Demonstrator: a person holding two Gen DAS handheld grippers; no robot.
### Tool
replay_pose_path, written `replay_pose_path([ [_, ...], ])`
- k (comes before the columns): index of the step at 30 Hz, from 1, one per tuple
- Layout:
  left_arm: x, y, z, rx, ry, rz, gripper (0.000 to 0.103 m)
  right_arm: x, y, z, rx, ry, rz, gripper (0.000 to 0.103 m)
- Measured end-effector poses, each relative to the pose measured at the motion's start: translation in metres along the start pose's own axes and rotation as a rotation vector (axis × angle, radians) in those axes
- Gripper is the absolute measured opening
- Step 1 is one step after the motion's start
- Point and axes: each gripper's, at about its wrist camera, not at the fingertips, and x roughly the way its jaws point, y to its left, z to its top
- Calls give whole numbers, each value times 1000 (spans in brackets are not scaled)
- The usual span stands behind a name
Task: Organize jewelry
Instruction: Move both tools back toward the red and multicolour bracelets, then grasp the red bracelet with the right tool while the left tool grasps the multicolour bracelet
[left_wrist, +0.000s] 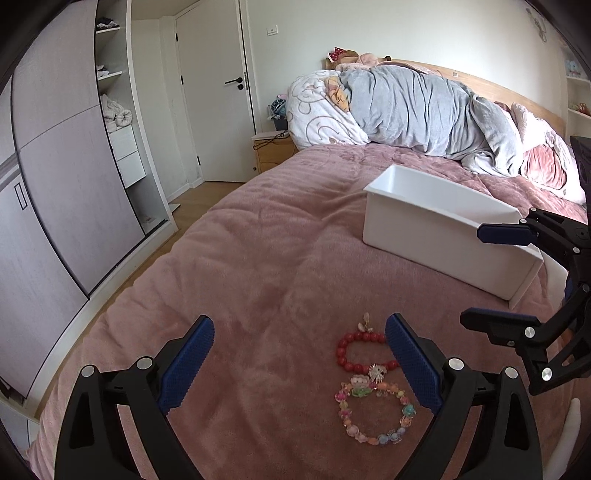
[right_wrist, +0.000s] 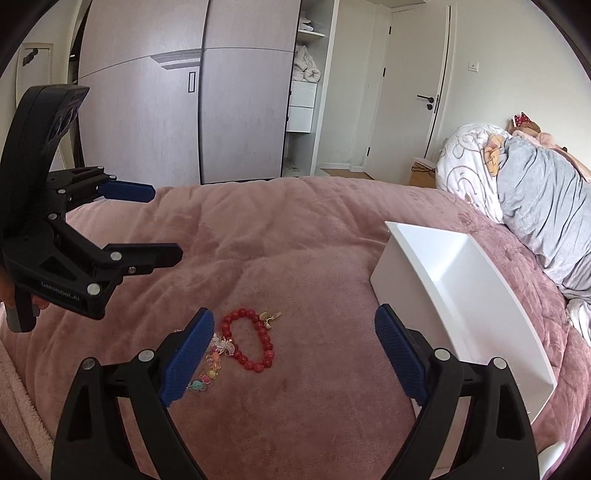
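Pink bedspread (left_wrist: 258, 258); white bin (left_wrist: 436, 221) at two o'clock, empty, long axis running toward one o'clock. Left gripper (left_wrist: 299, 354) and right gripper (right_wrist: 295, 350) both spread wide, holding nothing — pickup likely not begun. Red bead bracelet (right_wrist: 251, 343) at twelve, pastel charm bracelet (left_wrist: 373, 413) touching it; next, descend and pinch one strand.

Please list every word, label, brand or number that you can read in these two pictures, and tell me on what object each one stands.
"GenRobot.AI": white letters on the black body of the left claw, in the right wrist view; small and a little blurred.
No readable text on the white box, the red bracelet, the colourful bracelet, the wardrobe or the door.
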Motion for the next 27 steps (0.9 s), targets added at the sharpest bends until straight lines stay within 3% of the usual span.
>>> replay_pose_path([
  [5,19,4,-28,-30,37,-53,95,26,3,-10,4,43,13,86],
  [17,56,-17,-63,82,152,-142,94,89,13,-27,11,151,24,72],
  [22,72,-20,-69,98,201,-161,78,107,11,-33,24,196,33,61],
  [27,79,-19,-72,113,204,-132,59,119,11,-40,32,233,42,44],
])
